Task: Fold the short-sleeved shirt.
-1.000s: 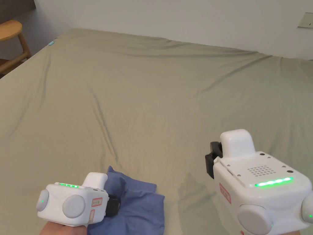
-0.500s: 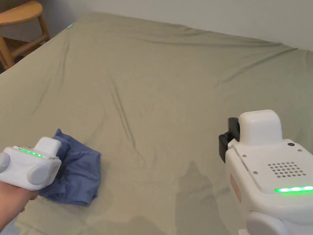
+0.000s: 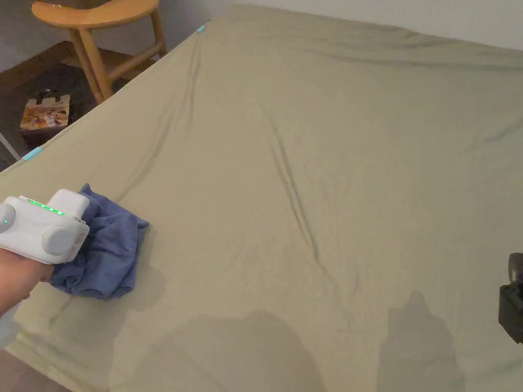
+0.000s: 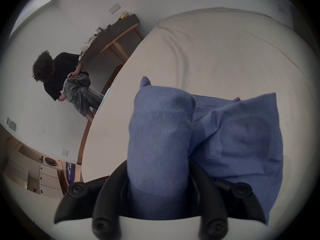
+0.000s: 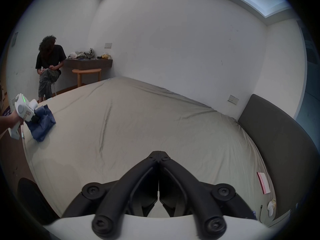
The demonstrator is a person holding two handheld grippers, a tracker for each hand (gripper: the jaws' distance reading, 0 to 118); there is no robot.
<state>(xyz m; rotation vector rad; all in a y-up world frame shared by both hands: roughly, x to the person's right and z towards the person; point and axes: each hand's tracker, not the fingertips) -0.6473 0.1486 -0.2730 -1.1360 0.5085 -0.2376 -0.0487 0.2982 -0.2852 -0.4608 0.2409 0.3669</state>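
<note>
The blue short-sleeved shirt (image 3: 110,252) is bunched into a loose bundle near the left edge of the bed. My left gripper (image 3: 76,240) is at its left side, shut on a thick roll of the cloth. In the left gripper view the black jaws press on both sides of that roll of the shirt (image 4: 161,131), with the left gripper (image 4: 158,171) partly covered by it. The right gripper (image 5: 158,152) hovers over the bed's near right part, jaws shut together with nothing between them. A black part of the right gripper (image 3: 513,306) shows at the head view's right edge.
The olive bed sheet (image 3: 316,153) is wide and lightly creased. A wooden stool (image 3: 97,20) and a small box (image 3: 43,115) stand beyond the bed's left edge. A person (image 5: 49,67) sits in the far corner. A dark headboard (image 5: 280,139) borders the right side.
My left gripper has carried the bunched shirt leftward toward the bed's left edge. The head camera has swung left, so the right gripper sits mostly past the picture's right edge.
</note>
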